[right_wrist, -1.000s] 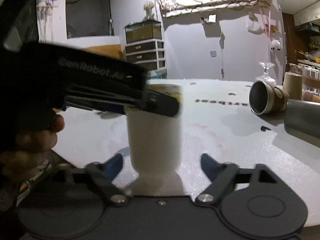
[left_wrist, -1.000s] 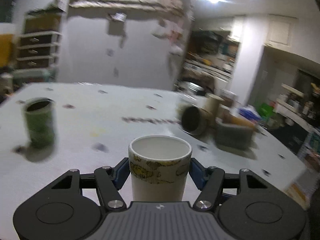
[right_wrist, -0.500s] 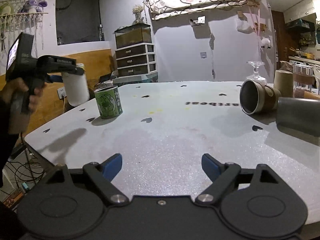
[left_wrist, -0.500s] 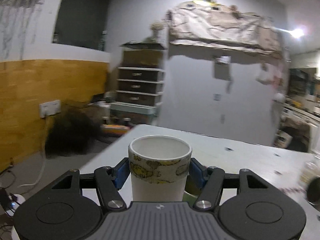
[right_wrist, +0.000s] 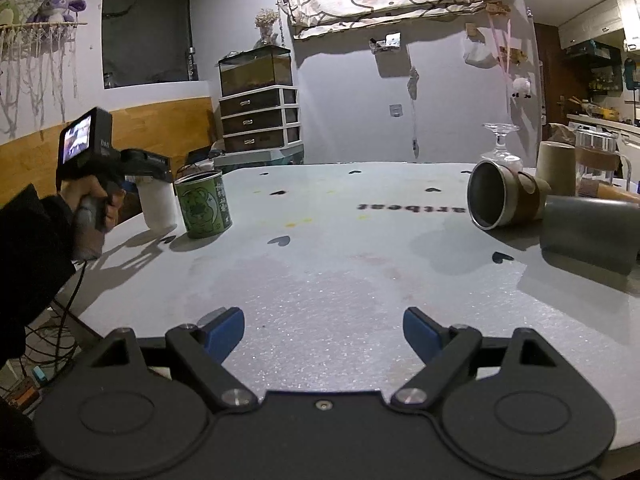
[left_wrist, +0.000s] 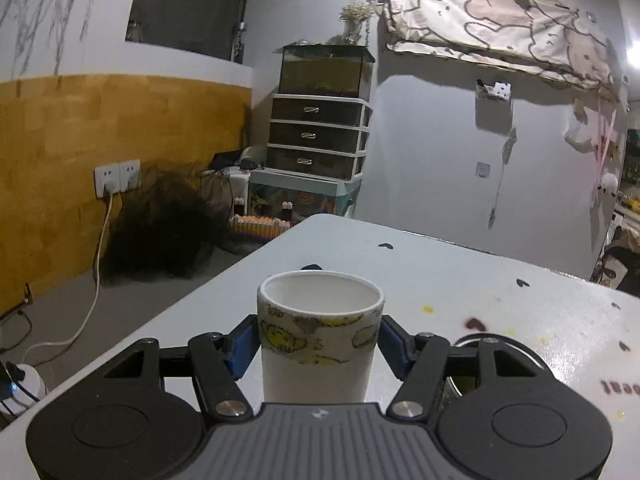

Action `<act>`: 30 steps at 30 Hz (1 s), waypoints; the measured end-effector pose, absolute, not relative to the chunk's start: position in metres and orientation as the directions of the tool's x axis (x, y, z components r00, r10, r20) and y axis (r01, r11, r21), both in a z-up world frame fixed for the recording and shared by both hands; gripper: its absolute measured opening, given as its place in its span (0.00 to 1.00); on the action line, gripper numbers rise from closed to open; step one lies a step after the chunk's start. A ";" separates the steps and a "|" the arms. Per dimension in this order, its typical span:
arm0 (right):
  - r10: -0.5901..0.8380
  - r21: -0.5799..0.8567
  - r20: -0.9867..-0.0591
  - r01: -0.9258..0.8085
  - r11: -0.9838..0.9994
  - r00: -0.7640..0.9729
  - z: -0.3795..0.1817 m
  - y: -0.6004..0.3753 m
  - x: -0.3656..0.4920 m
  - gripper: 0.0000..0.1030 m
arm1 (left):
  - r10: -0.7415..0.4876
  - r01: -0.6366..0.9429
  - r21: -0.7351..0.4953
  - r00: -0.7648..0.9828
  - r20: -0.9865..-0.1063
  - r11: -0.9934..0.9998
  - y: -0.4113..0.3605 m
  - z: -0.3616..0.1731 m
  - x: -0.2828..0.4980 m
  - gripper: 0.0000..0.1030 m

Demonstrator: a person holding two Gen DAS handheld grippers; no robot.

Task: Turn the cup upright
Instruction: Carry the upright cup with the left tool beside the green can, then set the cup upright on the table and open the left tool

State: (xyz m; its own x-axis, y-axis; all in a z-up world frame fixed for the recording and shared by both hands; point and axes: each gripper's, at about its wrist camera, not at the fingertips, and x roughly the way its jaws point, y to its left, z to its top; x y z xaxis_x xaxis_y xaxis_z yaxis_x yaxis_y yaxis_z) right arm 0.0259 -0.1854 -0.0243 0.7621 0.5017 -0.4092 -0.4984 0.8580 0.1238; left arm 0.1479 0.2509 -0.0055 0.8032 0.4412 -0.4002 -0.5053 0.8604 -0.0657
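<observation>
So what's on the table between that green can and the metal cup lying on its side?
Nothing stands there: the right wrist view shows only bare table with printed hearts between the green can and the metal cup.

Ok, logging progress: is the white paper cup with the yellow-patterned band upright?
Upright: white paper cup shows its open mouth on top, clamped by the left gripper.

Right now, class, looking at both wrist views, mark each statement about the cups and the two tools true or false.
1. The left tool grips the white cup mouth up. True.
2. The right tool holds a cup. False: it is open and holds nothing.
3. The green cup lies on its side. False: it stands upright.
4. The brown-banded cup lies on its side on the table. True.
</observation>
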 end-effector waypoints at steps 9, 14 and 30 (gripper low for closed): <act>0.507 0.122 -0.402 -0.504 0.855 0.762 -0.021 -0.183 0.029 0.84 | 0.397 -0.475 -0.094 0.815 -0.421 0.875 0.252 -0.002 0.142 0.79; 0.527 0.108 -0.358 -0.527 0.843 0.771 -0.009 -0.178 0.036 0.84 | 0.390 -0.462 -0.088 0.824 -0.411 0.883 0.247 0.008 0.127 0.88; 0.647 0.108 -0.241 -0.643 0.758 0.723 0.038 -0.136 0.081 0.95 | 0.370 -0.386 0.019 0.870 -0.326 0.923 0.171 0.033 0.008 1.00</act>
